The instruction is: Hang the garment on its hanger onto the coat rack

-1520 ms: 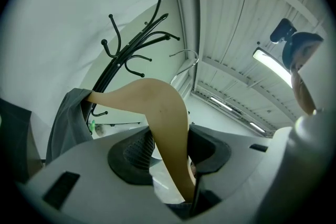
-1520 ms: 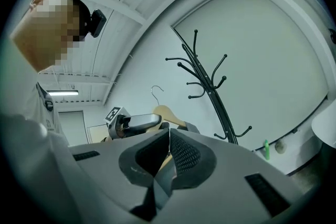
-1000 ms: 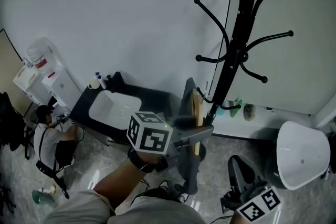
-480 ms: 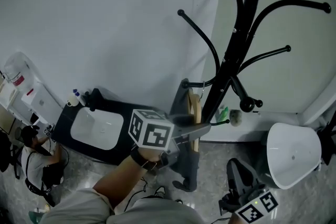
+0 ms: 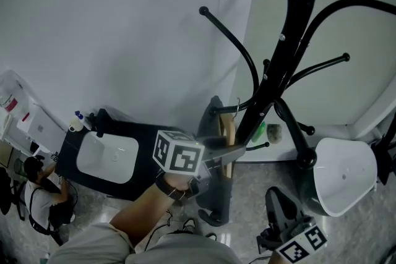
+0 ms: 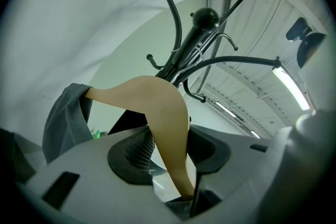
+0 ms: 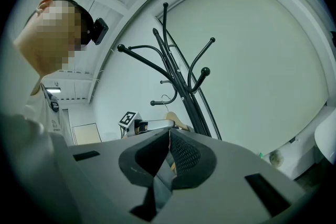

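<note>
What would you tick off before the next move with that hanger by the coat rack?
1. Grip: the left gripper has its jaws clamped on the wooden hanger: ok.
2. Load: the grey garment is draped on the hanger: ok.
3. Free place: the coat rack shows bare arms: ok.
4. Hook: the hanger's metal hook is close to a lower arm; whether it is seated over it: cannot tell.
5. Other hand: the right gripper is shut, empty and low, away from the rack: ok.

Hanger (image 5: pixel 230 132) with garment (image 5: pixel 218 195) just left of coat rack (image 5: pixel 279 68), chair (image 5: pixel 344 176) to the rack's right
</note>
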Motion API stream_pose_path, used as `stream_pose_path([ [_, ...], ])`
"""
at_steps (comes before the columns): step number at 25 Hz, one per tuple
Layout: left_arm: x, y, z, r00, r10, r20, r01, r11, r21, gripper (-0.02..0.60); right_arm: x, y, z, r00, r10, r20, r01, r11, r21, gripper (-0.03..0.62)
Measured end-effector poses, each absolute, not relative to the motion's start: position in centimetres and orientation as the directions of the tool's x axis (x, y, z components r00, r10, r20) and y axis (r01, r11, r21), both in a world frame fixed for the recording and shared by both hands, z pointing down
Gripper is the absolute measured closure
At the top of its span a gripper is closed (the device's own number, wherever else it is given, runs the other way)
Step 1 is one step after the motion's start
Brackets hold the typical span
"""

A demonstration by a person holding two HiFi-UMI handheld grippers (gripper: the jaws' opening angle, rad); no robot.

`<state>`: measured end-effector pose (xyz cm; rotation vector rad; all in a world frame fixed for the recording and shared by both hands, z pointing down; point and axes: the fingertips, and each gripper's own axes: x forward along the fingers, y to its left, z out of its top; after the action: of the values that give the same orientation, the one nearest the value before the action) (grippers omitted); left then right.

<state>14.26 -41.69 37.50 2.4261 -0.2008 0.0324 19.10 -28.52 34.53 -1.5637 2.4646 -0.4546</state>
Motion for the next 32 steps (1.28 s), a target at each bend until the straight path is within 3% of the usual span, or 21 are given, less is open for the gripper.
stream_pose_path([
  [13, 15.1, -42.3, 40.2, 0.983, -0.131, 0.128, -0.183, -0.743, 0.644, 0.407, 18.9, -29.5, 35.5, -0.434, -0.901, 0.025, -0.845, 0.397, -0.358, 0.577],
  [21, 12.1, -41.4, 39.5, 0.935, -0.280, 0.217, -0.354, -0.782, 0.514, 0.377, 17.8, -29.7, 35.5, -0.488, -0.872, 0.025, -0.818, 0.447, -0.363, 0.577],
  [26, 10.2, -39.8, 38.0, 0.911, -0.357, 0.206, -0.412, -0.786, 0.461, 0.379, 16.8, -29.4, 35.1, -0.523, -0.852, 0.002, -0.799, 0.489, -0.351, 0.577],
  [27, 10.0, -39.3, 37.6, 0.910, -0.367, 0.192, -0.414, -0.786, 0.460, 0.386, 16.8, -29.3, 35.0, -0.524, -0.851, 0.001, -0.798, 0.491, -0.348, 0.577],
  [30, 10.0, -37.3, 36.7, 0.909, -0.385, 0.161, -0.415, -0.795, 0.443, 0.539, 16.7, -28.8, 34.8, -0.523, -0.852, 0.011, -0.808, 0.492, -0.324, 0.579],
  [32, 10.4, -35.7, 36.5, 0.916, -0.374, 0.146, -0.399, -0.811, 0.428, 0.575, 16.5, -28.4, 34.6, -0.523, -0.852, 0.022, -0.818, 0.495, -0.294, 0.579],
])
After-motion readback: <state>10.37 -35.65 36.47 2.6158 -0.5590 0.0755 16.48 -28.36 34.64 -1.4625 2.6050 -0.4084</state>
